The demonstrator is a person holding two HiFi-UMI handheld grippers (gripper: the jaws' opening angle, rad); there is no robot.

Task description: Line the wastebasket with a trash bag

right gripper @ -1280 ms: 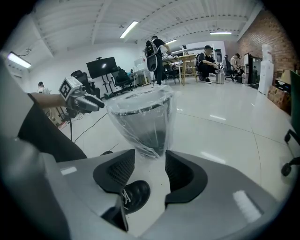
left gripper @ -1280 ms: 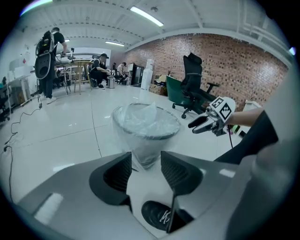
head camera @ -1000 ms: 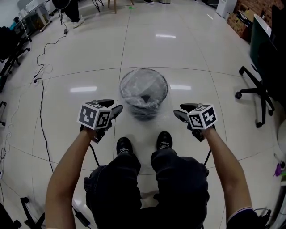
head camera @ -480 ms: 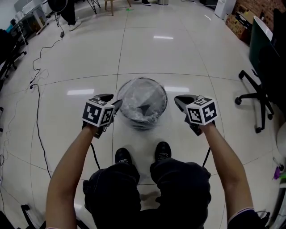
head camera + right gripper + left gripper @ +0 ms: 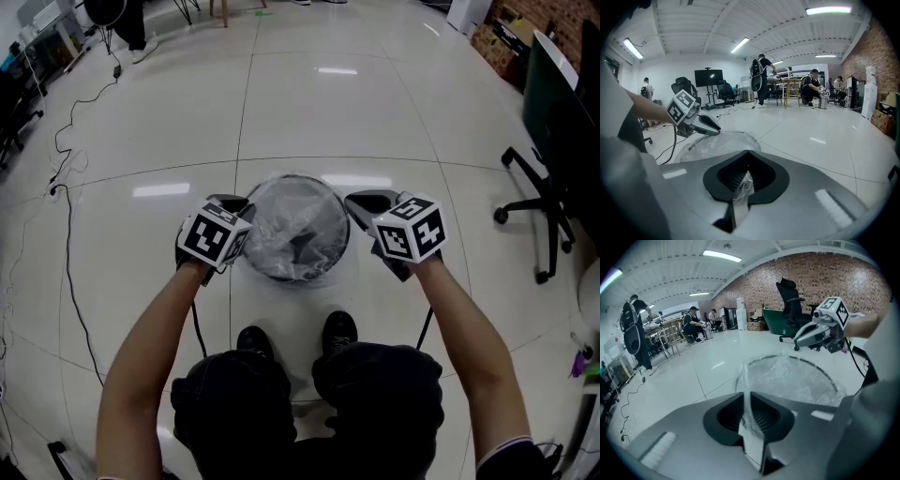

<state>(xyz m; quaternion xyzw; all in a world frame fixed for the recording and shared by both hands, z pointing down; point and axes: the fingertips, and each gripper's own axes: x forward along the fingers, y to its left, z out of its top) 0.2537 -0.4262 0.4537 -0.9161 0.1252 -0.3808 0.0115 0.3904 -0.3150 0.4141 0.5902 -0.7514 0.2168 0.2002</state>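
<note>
A round wire wastebasket (image 5: 281,274) stands on the floor ahead of the person's feet, and a clear trash bag (image 5: 298,225) sits loosely inside it. My left gripper (image 5: 242,208) is at the basket's left rim. Its jaws have just been closing, and in the left gripper view they pinch a strip of bag film (image 5: 746,394). My right gripper (image 5: 361,202) is at the right rim, shut on a bunched bit of the film (image 5: 742,184). The bag's rim (image 5: 797,376) rises crumpled above the basket between the two grippers.
A black office chair (image 5: 542,202) stands at the right. Cables (image 5: 64,244) trail over the tile floor at the left. The person's shoes (image 5: 339,331) are just behind the basket. Boxes (image 5: 495,42) lie at the far right, and people sit at tables (image 5: 813,91) far off.
Both grippers moved forward from beside the knees to the basket's rim, left and right. Their jaws went from open to closed on the bag's film.
</note>
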